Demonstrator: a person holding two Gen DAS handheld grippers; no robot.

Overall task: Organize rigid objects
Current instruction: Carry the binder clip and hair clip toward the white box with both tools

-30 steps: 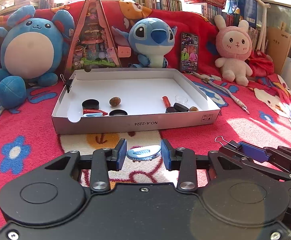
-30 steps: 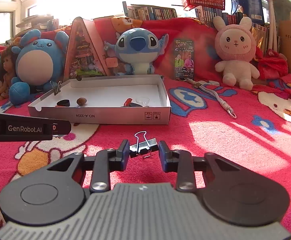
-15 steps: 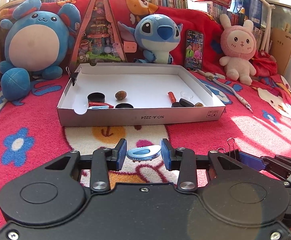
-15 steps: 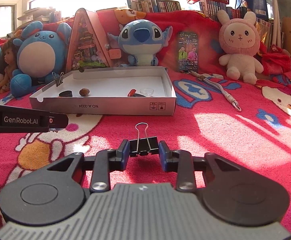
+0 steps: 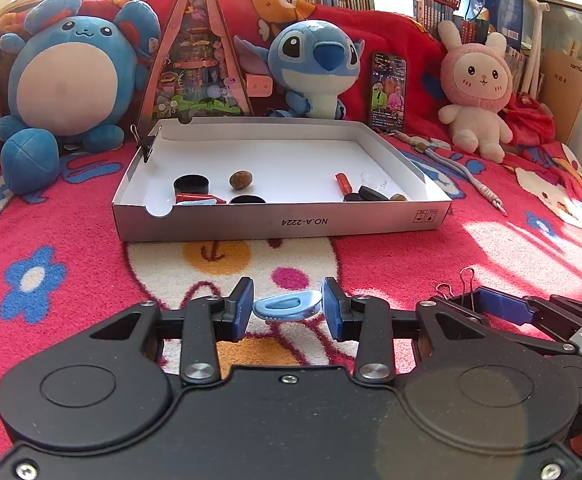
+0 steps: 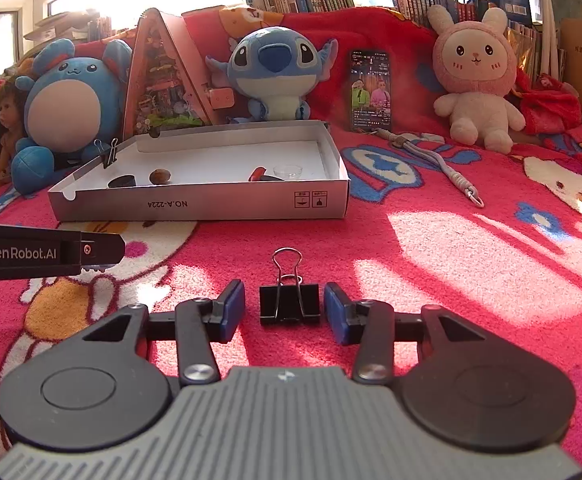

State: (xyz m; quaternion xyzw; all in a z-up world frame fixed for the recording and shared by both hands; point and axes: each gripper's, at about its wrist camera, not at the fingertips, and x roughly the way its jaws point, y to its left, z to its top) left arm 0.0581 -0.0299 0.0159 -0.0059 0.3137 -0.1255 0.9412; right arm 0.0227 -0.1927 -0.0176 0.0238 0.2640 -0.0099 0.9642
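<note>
A white cardboard tray [image 5: 283, 222] [image 6: 199, 200] sits on the red blanket and holds several small items: black caps, a brown stone [image 5: 240, 179], a red piece and a clear dish. My left gripper [image 5: 287, 310] is shut on a light-blue oval piece [image 5: 287, 307], held above the blanket in front of the tray. My right gripper [image 6: 285, 308] has its jaws on either side of a black binder clip [image 6: 289, 308], with small gaps showing between pads and clip. The right gripper also shows in the left wrist view [image 5: 491, 300].
Plush toys [image 5: 315, 68], a doll, a triangular toy box [image 5: 195, 64] and a phone [image 5: 389, 90] stand behind the tray. A grey cord [image 6: 443, 164] lies to the right. A second binder clip [image 6: 109, 156] is on the tray's left rim.
Both grippers have lifted and drawn back a little from the blanket. The binder clip has turned from tilted to square between the right jaws, which now stand slightly wider around it.
</note>
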